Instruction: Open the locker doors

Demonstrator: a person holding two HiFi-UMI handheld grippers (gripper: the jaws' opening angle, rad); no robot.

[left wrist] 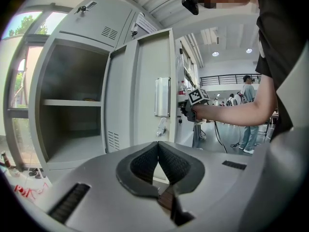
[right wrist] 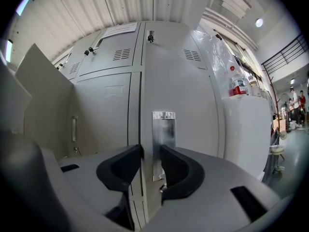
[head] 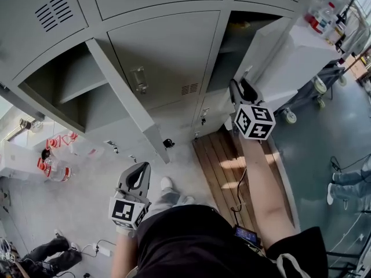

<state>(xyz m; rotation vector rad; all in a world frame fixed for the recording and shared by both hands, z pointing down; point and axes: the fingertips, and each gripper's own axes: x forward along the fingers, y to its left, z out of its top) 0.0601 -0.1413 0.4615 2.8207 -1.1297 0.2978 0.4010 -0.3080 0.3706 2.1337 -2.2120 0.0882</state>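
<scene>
**Right gripper** (right wrist: 151, 151): the jaws are clamped on the free edge of the right locker door (right wrist: 193, 129), one pad on each face. The right pad bears against the bright handle plate (right wrist: 164, 129). In the head view this gripper (head: 242, 91) sits at the door's outer edge. The door (head: 264, 45) stands swung out from the frame, exposing a dark compartment (head: 246, 25) behind it. A white cabinet on castors (head: 310, 54) stands near the door on its swing side, leaving little room there.

**Left gripper** (left wrist: 157, 146): the jaws are together with tips touching and nothing between them. In the head view it (head: 138, 172) hangs low by the person's body, near the free edge of the left locker door (head: 130, 106). That door is wide open, seen edge-on, and juts into the floor space. Its shelved compartment (head: 75, 80) is exposed.

**Middle door** (head: 168, 51): shut and flush between the two open doors, with its handle (head: 139, 80) untouched.

**Floor:** a wooden board (head: 223, 167) lies below the right door. Bottles (head: 55, 169) stand at the left, well apart from the doors.
</scene>
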